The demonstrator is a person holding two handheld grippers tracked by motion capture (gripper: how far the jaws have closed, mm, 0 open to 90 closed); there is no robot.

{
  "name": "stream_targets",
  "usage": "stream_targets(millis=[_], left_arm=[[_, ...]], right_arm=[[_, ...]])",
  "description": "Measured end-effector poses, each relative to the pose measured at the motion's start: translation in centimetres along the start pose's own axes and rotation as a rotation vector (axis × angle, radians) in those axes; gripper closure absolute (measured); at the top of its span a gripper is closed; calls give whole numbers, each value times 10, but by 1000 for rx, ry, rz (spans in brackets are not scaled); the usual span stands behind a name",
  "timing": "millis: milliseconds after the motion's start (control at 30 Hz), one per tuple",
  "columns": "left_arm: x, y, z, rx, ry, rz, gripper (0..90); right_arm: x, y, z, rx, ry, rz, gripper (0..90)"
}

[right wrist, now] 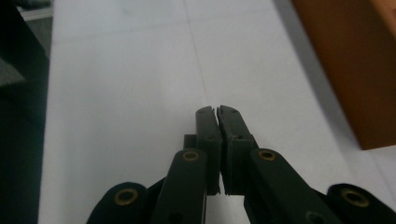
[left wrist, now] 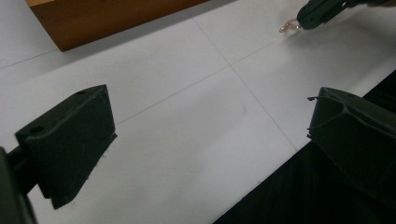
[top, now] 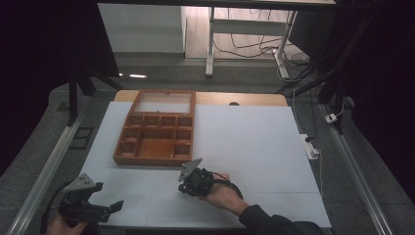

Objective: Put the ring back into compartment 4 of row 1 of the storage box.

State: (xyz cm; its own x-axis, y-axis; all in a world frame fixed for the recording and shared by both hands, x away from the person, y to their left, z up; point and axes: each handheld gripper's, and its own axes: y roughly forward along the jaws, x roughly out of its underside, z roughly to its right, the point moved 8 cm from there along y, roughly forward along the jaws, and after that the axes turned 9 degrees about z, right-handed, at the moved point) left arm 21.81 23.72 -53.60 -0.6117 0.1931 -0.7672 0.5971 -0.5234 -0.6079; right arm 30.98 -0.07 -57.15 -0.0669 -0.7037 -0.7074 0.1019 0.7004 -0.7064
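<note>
Right tool (right wrist: 218, 112) pinched closed — small glinting object (left wrist: 289, 26) at its tip, unidentifiable.

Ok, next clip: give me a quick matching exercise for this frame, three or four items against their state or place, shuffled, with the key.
Column 1:
1. left tool
2. right tool
3. wooden compartment tray
4. white table surface

Column 2:
A. jaws pressed together, nothing seen between them in the right gripper view
B. lies under both tools and the tray
C. jaws spread wide over bare table
D. sits on the far left part of the table, compartments empty

Pairs: 1-C, 2-A, 3-D, 4-B
</note>
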Motion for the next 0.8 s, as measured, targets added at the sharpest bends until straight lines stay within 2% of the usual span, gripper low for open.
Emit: stream_targets(millis=[67,100,233,467,533,800], left_arm=[[0,0,0,1,-1,0,7],[0,0,0,1,-2,0,7],[0,0,0,2,-4,0,7],[0,0,0,2,-9,0,7],[0,0,0,1,-11,1,7],[0,0,-1,2,-18,3,8]], right_arm=[[-4,-5,2,2,11,16,882],[-9,-8,4,7,19,47,882],[-14,-12,6,10,19,65,882],[-27,-24,15,15,53,120,882],[-32,-29,21,30,61,145,882],[-38,-36,38,61,96,179,882]])
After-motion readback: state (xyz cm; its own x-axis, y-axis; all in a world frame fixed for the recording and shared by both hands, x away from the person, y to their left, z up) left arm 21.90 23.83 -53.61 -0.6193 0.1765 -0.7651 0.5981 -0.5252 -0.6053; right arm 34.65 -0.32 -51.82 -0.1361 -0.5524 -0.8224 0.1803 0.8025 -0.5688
